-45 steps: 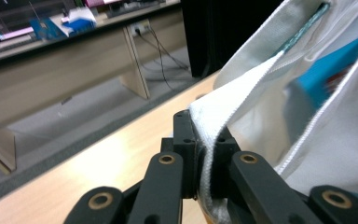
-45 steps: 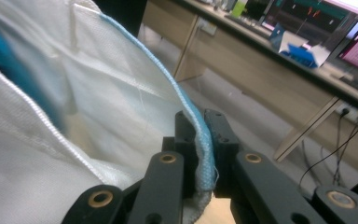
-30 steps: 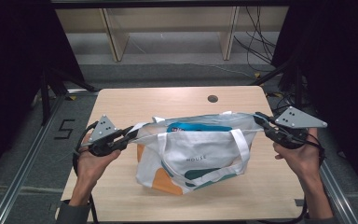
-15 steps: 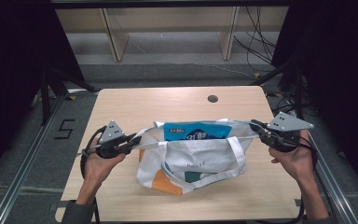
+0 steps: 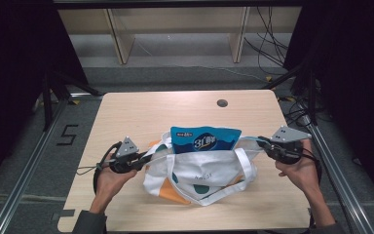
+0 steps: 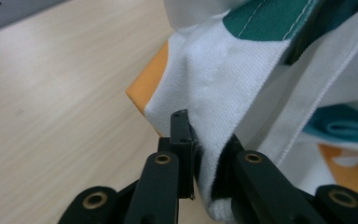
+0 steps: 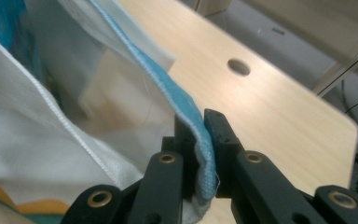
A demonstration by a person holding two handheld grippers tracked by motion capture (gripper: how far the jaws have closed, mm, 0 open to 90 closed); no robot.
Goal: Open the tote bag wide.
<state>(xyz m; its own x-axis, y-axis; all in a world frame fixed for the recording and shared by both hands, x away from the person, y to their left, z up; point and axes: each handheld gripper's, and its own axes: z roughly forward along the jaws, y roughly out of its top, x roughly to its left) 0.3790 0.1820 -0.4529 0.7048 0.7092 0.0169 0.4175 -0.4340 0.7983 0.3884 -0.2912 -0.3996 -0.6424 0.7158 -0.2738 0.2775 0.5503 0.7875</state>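
Down on the pale wooden table [image 5: 126, 117], near its front edge, sits a white cloth tote bag with teal and orange patches [image 5: 197, 180], a blue printed pouch [image 5: 204, 141] standing upright in its mouth. Left of the bag, left gripper [image 5: 137, 161] clamped on a thick white fold of the bag's rim, jaws nearly together with the cloth pinched between the pads [image 6: 186, 140]. Right of the bag, right gripper [image 5: 265, 145] likewise clenched, narrow gap holding a light-blue stitched edge of the bag between its fingers [image 7: 216, 126]. Bag mouth drawn wide between both. Beyond the bag, a small dark round hole [image 5: 222, 103] in the tabletop.
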